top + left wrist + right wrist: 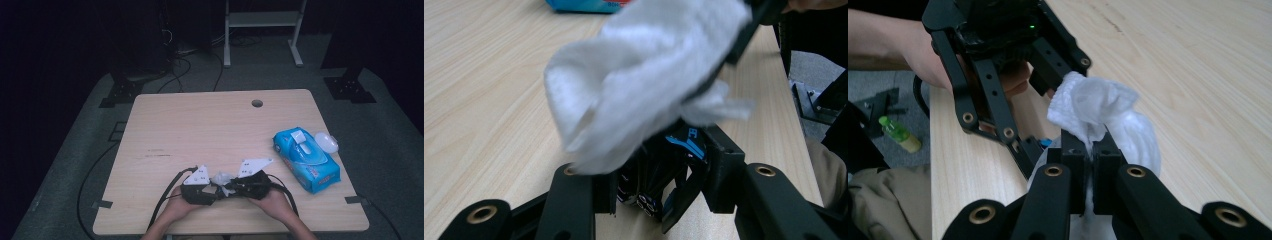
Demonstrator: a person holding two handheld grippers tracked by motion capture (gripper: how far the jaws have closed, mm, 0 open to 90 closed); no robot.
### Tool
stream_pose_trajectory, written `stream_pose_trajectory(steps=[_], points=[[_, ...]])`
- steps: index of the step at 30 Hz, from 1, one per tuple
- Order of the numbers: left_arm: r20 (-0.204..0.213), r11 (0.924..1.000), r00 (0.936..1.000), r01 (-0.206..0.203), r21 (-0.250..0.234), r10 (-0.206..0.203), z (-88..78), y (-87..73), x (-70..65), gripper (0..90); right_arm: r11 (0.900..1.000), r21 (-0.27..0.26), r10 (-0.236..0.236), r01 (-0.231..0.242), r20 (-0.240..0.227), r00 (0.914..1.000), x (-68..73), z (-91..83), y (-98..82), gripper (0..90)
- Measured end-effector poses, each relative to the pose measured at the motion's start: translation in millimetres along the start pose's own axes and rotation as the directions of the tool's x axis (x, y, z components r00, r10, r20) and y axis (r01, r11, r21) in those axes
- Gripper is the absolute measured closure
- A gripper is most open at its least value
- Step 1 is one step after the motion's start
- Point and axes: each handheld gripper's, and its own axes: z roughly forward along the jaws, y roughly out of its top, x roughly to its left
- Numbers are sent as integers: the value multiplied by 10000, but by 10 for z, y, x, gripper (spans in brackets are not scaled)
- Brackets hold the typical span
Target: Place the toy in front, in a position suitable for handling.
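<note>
**Wet wipe pinched between 2 grippers: tearing or slipping is the risk**

The wipe (223, 180) is hanging above the near edge of the counter (200, 130), and both grippers are meeting on it. The likeliest trouble, as I judge it, is that the thin sheet is going to tear or slide free if the 2 hands pull apart too fast or at different angles, since each grip is catching only a bunched edge. A second risk is that the cloth is bunching into a wad instead of opening flat, because most of it is crumpled between the tools. The 2 sets of black linkages are also sitting very close, so they could knock together.

The right gripper (1092, 155) is clamping the wipe: its fingers (1074, 167) are nearly together with white cloth squeezed in the slit and puffing out above and beyond them. The left gripper (659, 170) is drawn in narrow too; the wipe is draping over and just ahead of its fingers (721, 165), though whether they are truly gripping it I cannot tell. The blue wipes pack (306, 158) is lying well apart at the right.
</note>
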Motion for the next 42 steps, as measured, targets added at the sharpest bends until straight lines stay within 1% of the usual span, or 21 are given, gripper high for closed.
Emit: stream_pose_trajectory(steps=[2, 4, 6, 9, 12, 13, 14, 15, 16, 20, 23, 27, 29, 30, 33, 35, 36, 39, 42], points=[[-6, 10000, 10000, -14, -7, 14, -1, -1, -1, 572, 10000, 70, -35, 35, 4, 10000, 1, 11, 15, 872], [-11, 10000, 10000, -21, -3, 21, -1, -1, -2, 572, 9999, 111, -9, 9, 34, 10000, -19, -17, 4, 871], [-9, 10000, 10000, -21, -16, 21, -2, -2, -3, 572, 10000, 70, 2, -3, 167, 9999, -42, -70, -29, 871], [6, 10000, 10000, -15, -13, 15, -3, -3, 0, 572, 9999, 56, 143, -146, 433, 9990, -87, -184, -111, 871], [10, 10000, 10000, -28, -1, 28, -5, -4, 3, 572, 9990, 9, 443, -445, 779, 9960, -153, -356, -257, 872], [20, 10000, 10000, -41, -11, 41, -5, -6, 4, 572, 9985, -25, 555, -555, 830, 9950, -172, -400, -297, 871], [19, 10000, 10000, -37, -8, 37, -5, -5, 4, 572, 9963, -247, 836, -819, 765, 9936, -206, -476, -359, 872], [21, 10000, 10000, -11, -9, 11, -5, -5, 4, 572, 9953, -281, 944, -923, 880, 9916, -222, -532, -396, 872], [29, 10000, 10000, -11, -11, 11, -5, -6, 5, 572, 9953, -262, 954, -932, 1010, 9903, -229, -570, -421, 872], [1, 10000, 10000, -90, 29, 90, -7, -2, 0, 571, 9914, -401, 1288, -1249, 1179, 9846, -278, -736, -541, 871], [16, 10000, 10000, -40, 17, 40, -6, -2, 7, 571, 9910, -422, 1315, -1273, 1198, 9841, -278, -757, -563, 871], [69, 10000, 10000, 36, 24, -36, -15, -9, 22, 572, 9918, -355, 1263, -1229, 1194, 9848, -271, -726, -535, 871], [136, 9998, 9998, 169, -54, -169, -13, -16, 39, 572, 9918, -403, 1249, -1211, 1109, 9860, -271, -680, -506, 871], [141, 9998, 9998, 173, -37, -173, -15, -16, 46, 572, 9918, -395, 1251, -1216, 1043, 9866, -261, -646, -484, 871], [99, 9998, 9998, 173, -8, -173, -27, -19, 44, 572, 9941, -431, 1034, -999, 877, 9908, -222, -541, -416, 871], [86, 9998, 9998, 189, 2, -189, -44, -26, 52, 572, 9956, -345, 895, -868, 851, 9923, -217, -518, -390, 871], [93, 9998, 9998, 190, 19, -190, -52, -29, 58, 572, 9956, -311, 908, -885, 817, 9925, -223, -525, -391, 871], [107, 9998, 9997, 212, 38, -213, -60, -31, 66, 572, 9947, -338, 1001, -973, 937, 9906, -256, -590, -443, 871], [95, 9999, 9998, 164, 38, -164, -60, -30, 66, 572, 9900, -472, 1367, -1327, 974, 9858, -299, -683, -531, 871]])
